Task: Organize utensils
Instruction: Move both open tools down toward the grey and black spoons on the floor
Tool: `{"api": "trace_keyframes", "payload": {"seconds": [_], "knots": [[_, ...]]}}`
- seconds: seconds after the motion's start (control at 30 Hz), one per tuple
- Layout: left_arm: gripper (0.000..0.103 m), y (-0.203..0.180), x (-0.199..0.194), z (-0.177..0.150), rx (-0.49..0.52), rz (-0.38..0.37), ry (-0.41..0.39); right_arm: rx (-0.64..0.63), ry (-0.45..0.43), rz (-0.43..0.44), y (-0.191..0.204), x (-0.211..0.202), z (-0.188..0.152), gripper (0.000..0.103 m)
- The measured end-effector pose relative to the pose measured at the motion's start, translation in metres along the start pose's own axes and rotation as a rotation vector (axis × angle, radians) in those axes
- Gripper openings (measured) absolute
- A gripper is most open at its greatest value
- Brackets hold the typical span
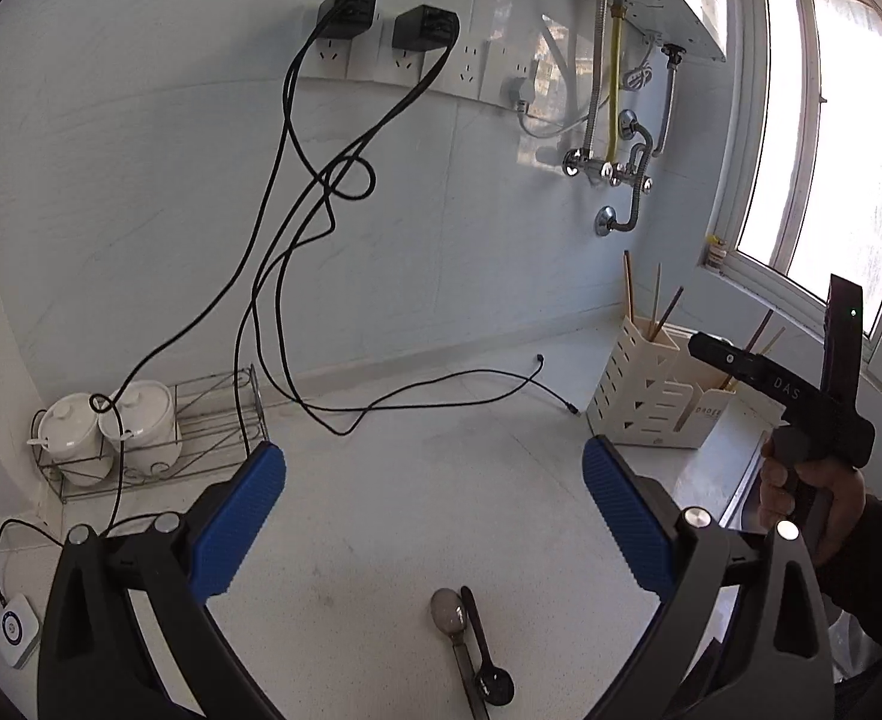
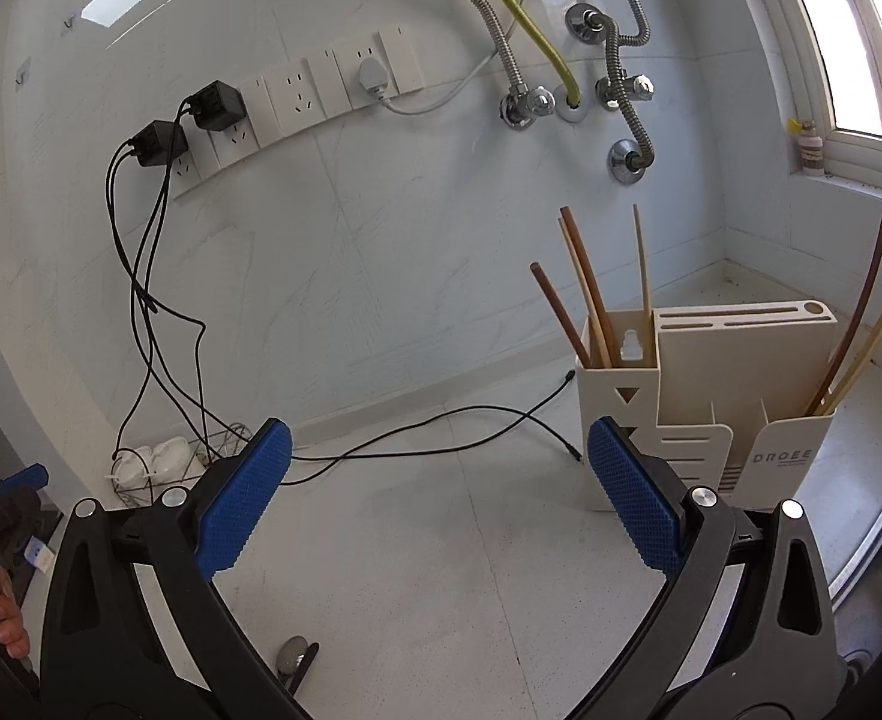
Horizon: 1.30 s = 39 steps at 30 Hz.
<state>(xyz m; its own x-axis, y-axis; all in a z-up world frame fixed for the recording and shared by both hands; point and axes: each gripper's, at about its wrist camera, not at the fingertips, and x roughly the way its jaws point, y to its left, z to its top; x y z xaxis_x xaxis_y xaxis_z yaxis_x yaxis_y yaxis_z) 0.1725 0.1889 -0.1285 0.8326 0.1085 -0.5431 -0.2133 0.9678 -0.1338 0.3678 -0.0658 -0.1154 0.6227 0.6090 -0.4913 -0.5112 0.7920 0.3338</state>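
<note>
A metal spoon (image 1: 452,615) and a dark spoon (image 1: 488,660) lie side by side on the white counter, low between the fingers of my left gripper (image 1: 435,510), which is open and empty above them. The metal spoon also shows in the right wrist view (image 2: 292,654). My right gripper (image 2: 441,492) is open and empty, just left of the cream utensil holder (image 2: 705,420). The holder (image 1: 657,396) has several chopsticks (image 2: 585,294) in its left slot and others (image 2: 861,330) in its right slot.
Black cables (image 1: 429,390) trail from wall chargers across the counter. A wire rack (image 1: 201,426) with two white lidded jars (image 1: 111,426) stands at the left. Pipes and valves (image 2: 561,96) hang on the wall. A window (image 1: 831,150) is at the right.
</note>
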Motion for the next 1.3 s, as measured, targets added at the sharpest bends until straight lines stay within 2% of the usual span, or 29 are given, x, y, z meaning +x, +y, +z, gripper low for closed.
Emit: {"api": "trace_keyframes", "payload": {"seconds": [0.17,0.43,0.57,0.83,0.97,1.1,1.3], "knots": [[0.098,0.006,0.013,-0.033,-0.018,-0.025,0.129,-0.010,0.062,0.011,0.010,0.011,-0.014,0.095],[0.098,0.017,0.057,-0.077,-0.065,-0.043,0.345,-0.020,0.115,0.019,0.019,0.021,-0.027,0.095],[0.098,0.020,0.079,-0.092,-0.078,-0.019,0.432,-0.019,0.153,0.018,0.022,0.026,-0.037,0.095],[0.098,0.019,0.109,-0.108,-0.076,-0.017,0.540,-0.001,0.289,0.043,0.027,0.045,-0.058,0.095],[0.098,0.018,0.125,-0.114,-0.073,-0.016,0.611,0.014,0.307,0.045,0.026,0.051,-0.061,0.095],[0.098,0.014,0.141,-0.121,-0.018,0.007,0.671,0.008,0.310,0.043,0.026,0.052,-0.060,0.095],[0.098,0.014,0.153,-0.126,0.049,0.062,0.696,-0.023,0.307,0.029,0.027,0.052,-0.060,0.095]]}}
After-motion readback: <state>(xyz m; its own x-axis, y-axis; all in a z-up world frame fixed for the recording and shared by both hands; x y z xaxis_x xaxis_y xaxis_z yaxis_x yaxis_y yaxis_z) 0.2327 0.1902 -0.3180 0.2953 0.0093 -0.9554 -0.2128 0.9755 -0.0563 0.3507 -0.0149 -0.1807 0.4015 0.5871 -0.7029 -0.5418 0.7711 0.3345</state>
